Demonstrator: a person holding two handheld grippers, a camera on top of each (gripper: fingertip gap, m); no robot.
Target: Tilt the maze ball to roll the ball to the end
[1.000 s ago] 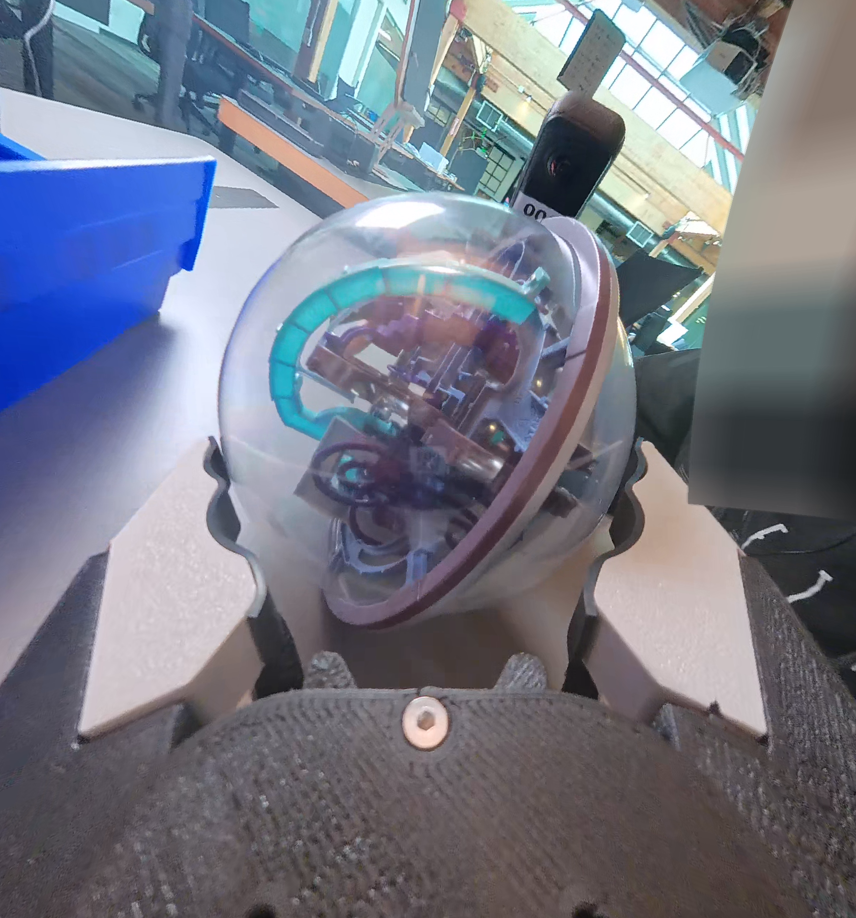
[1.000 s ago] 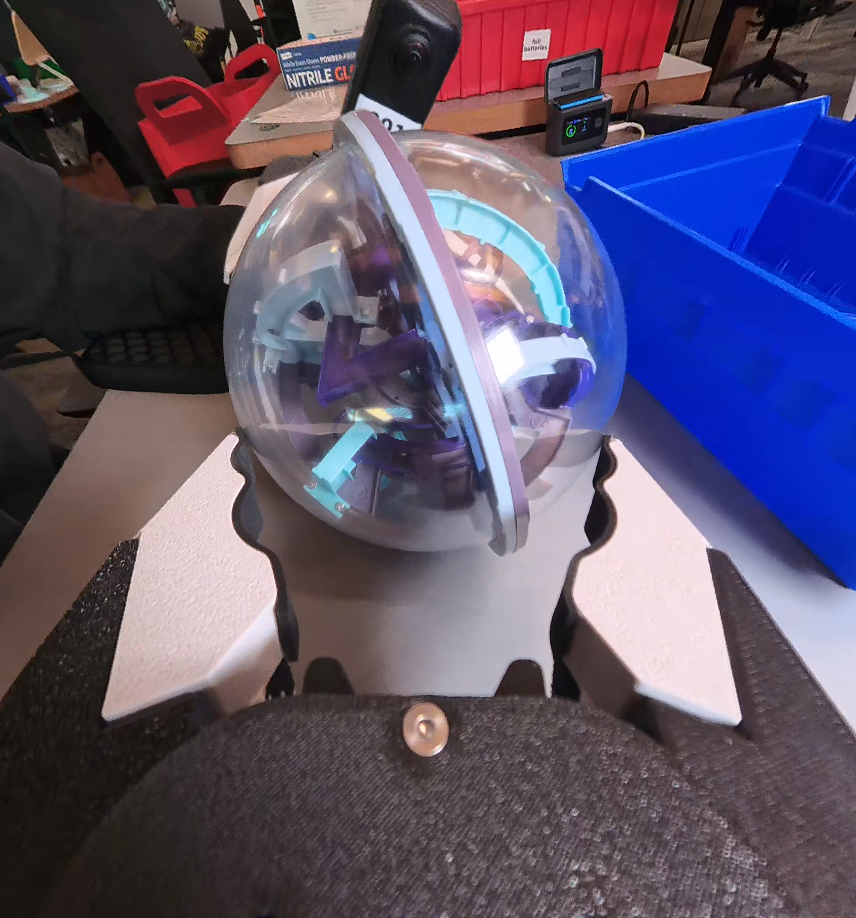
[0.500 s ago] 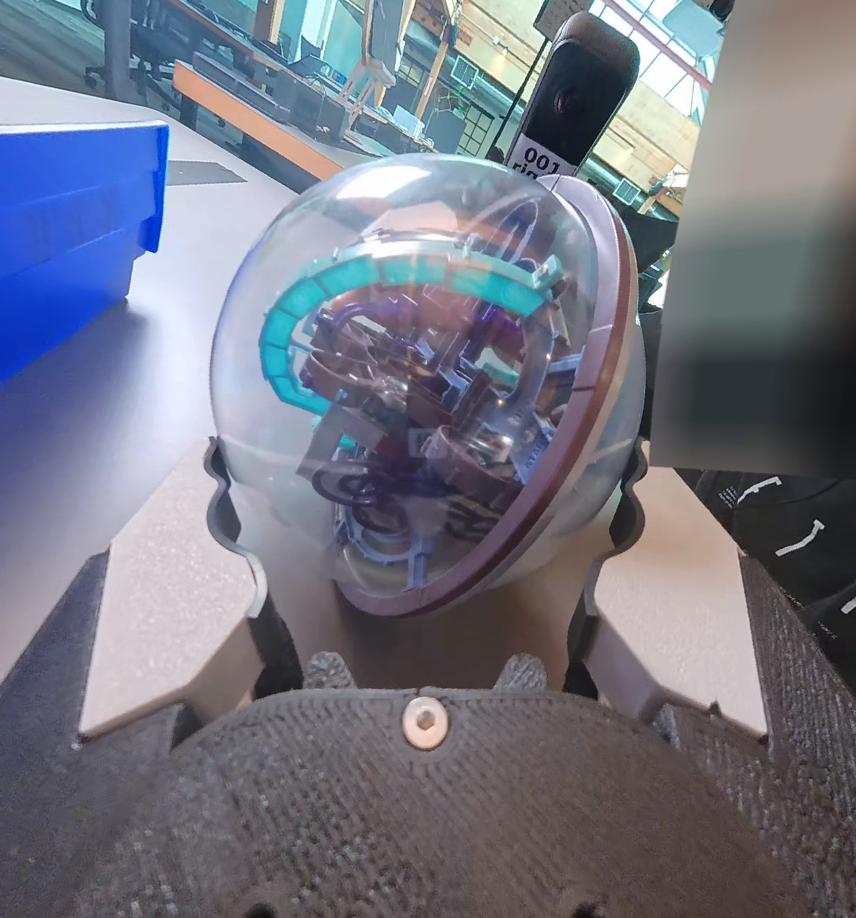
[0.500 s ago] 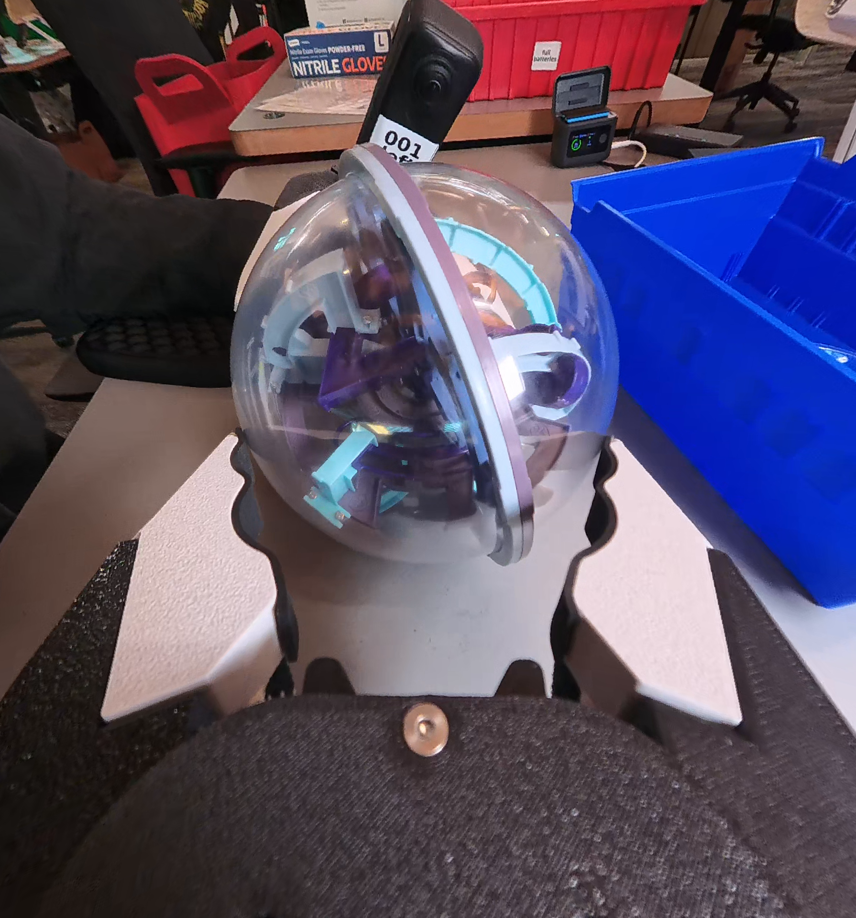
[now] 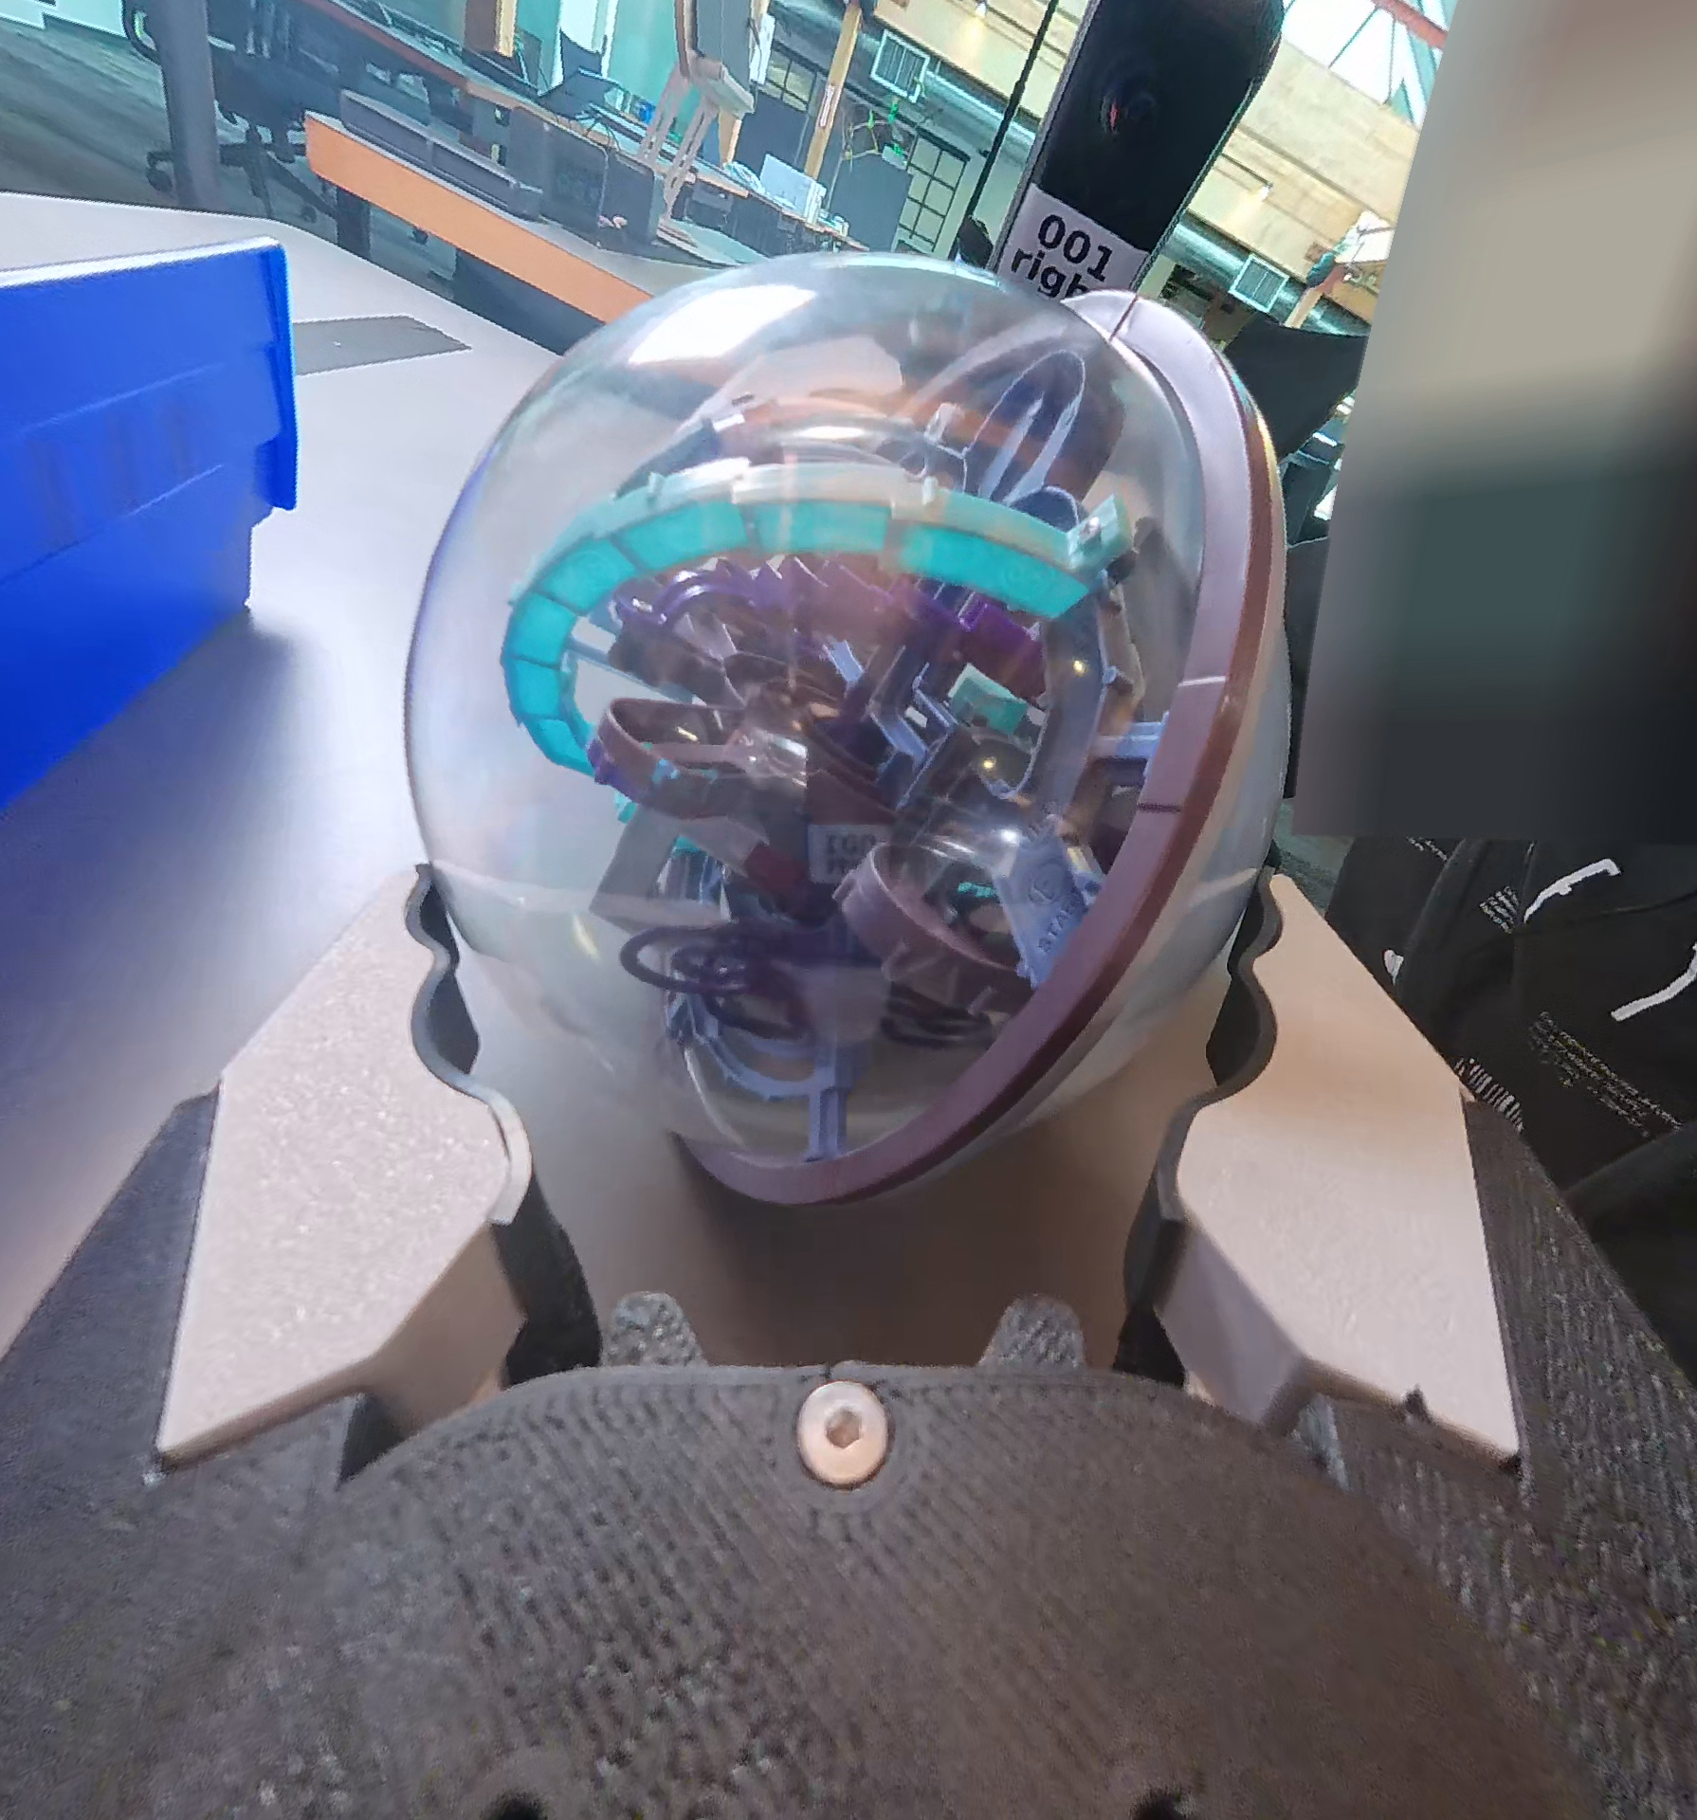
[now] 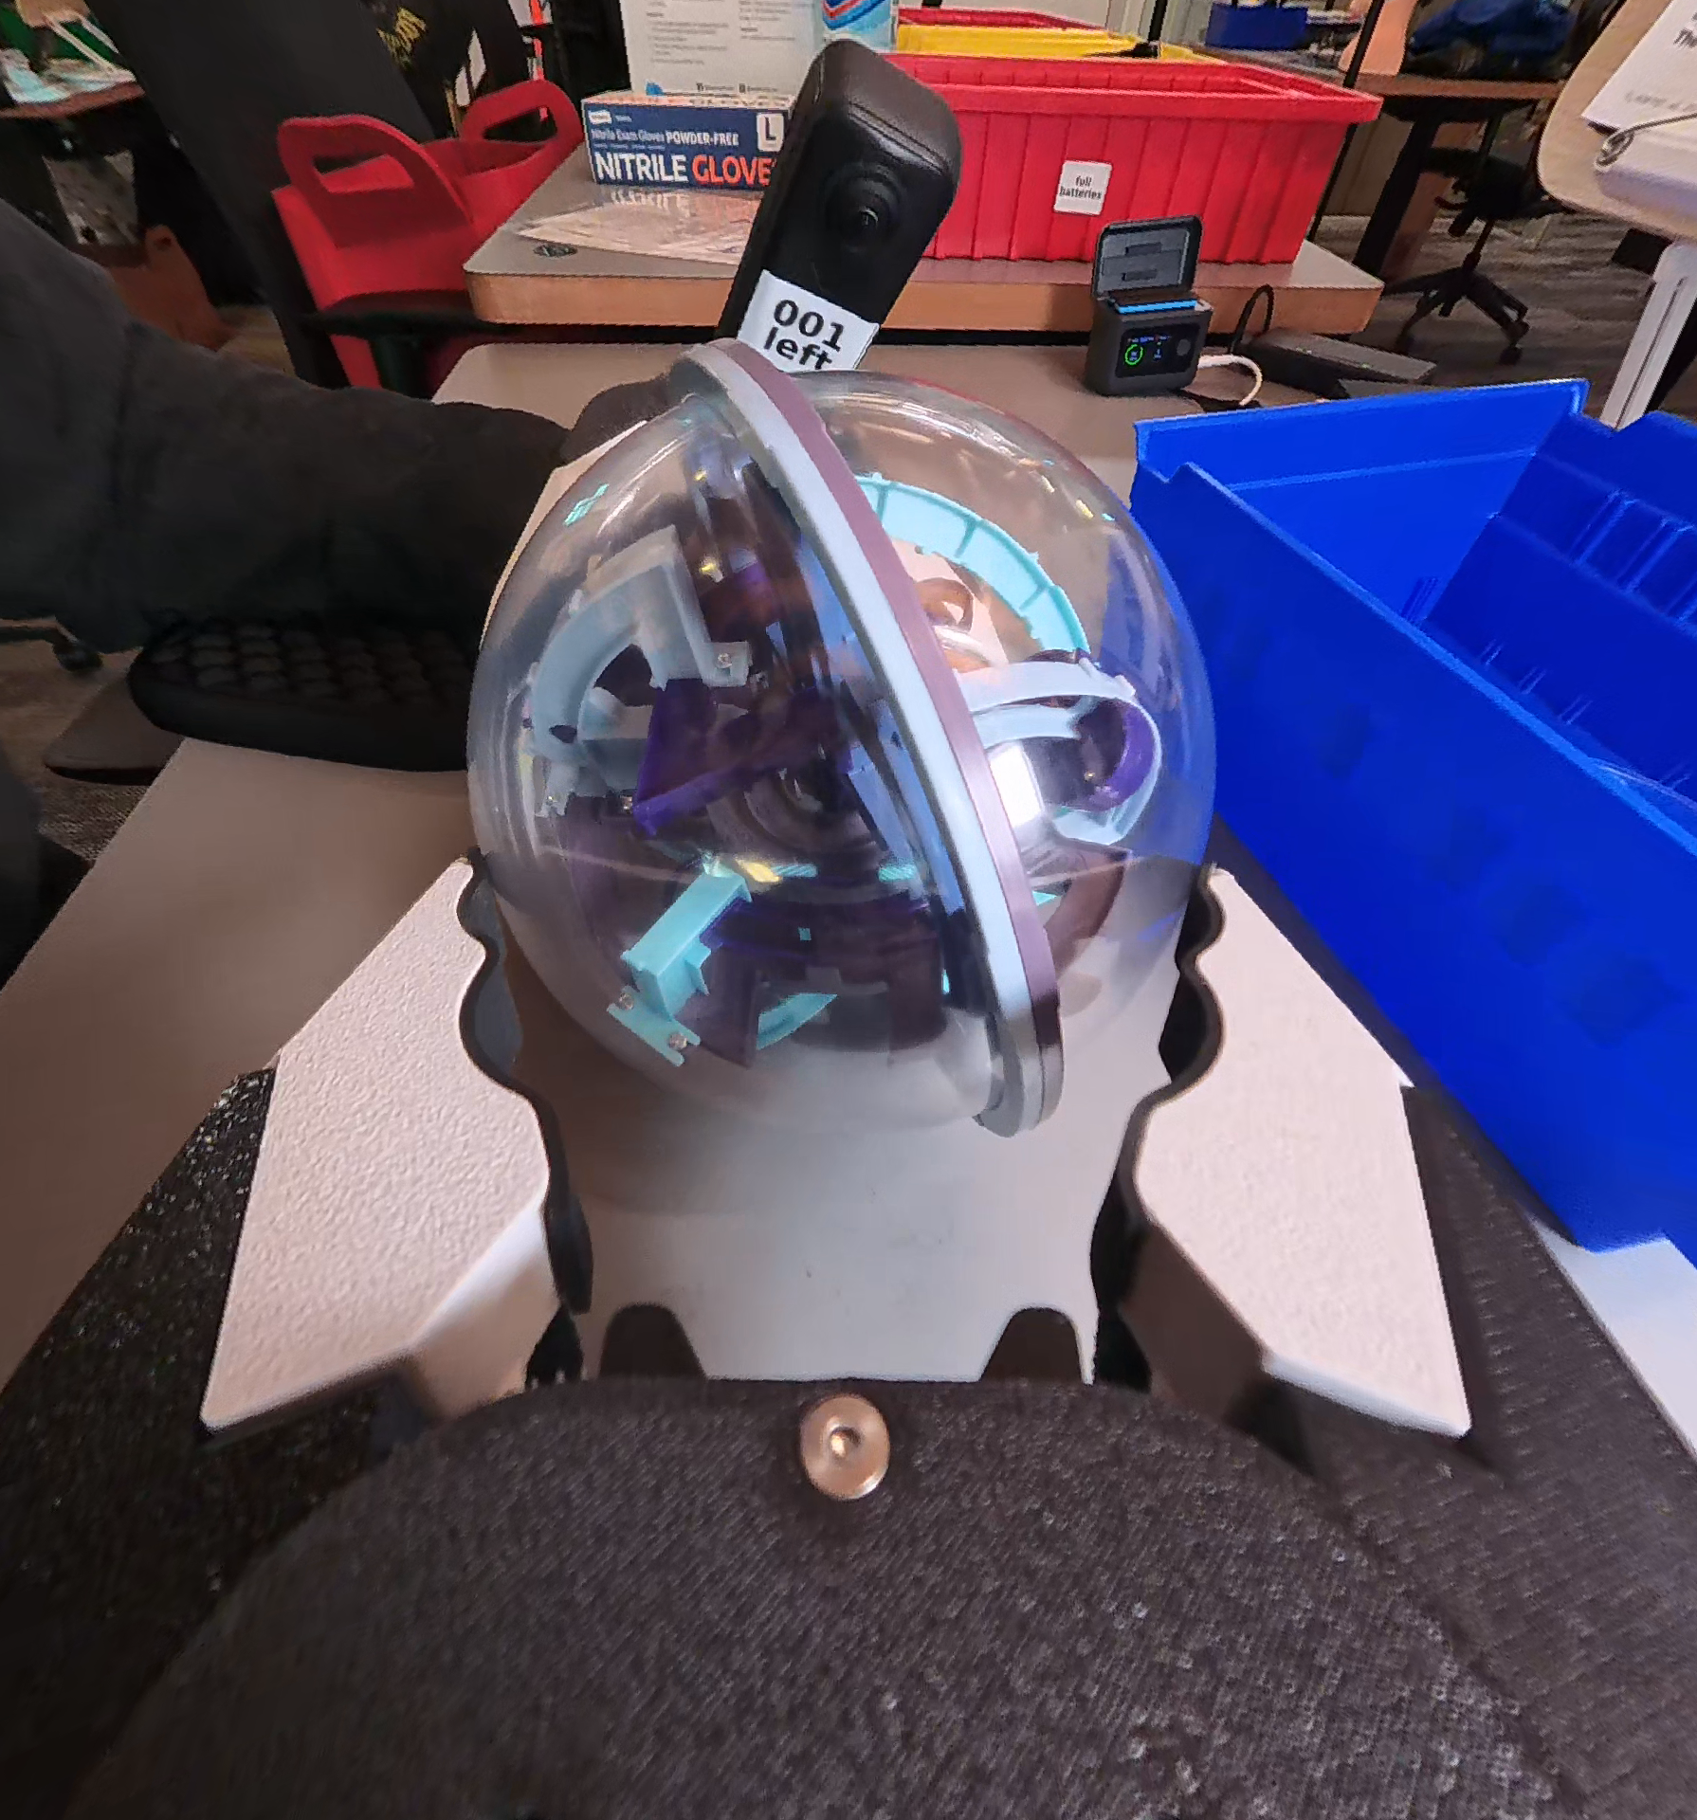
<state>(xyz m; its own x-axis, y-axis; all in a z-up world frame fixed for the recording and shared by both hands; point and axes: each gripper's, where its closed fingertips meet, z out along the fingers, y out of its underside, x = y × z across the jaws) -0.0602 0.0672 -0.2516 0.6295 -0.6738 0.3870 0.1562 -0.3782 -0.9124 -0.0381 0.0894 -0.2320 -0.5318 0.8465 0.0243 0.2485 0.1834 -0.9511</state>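
The maze ball (image 5: 825,709) is a clear sphere with teal, purple and brown tracks inside and a brown seam ring running obliquely. My left gripper (image 5: 840,945) is shut on it, with both wavy dark pads (image 5: 436,945) pressed on its lower sides. My right gripper (image 6: 840,916) grips the same ball (image 6: 825,748) from the opposite side, pads (image 6: 490,916) pressed on it. The two grippers hold it just above the table (image 6: 234,886). Each gripper's black camera shows behind the ball in the other's view (image 5: 1150,128) (image 6: 854,197). I cannot make out the small ball inside.
A blue bin (image 6: 1465,788) stands close on the right in the right wrist view and at the left in the left wrist view (image 5: 86,492). A person's dark sleeve (image 6: 185,492) is at the left. A red crate (image 6: 1120,148) and a small charger (image 6: 1150,315) are behind.
Both grippers have turned the ball together: the inner tracks have rotated, and the blue bin has slid left in the left wrist view. Both grasps stayed shut on the ball.
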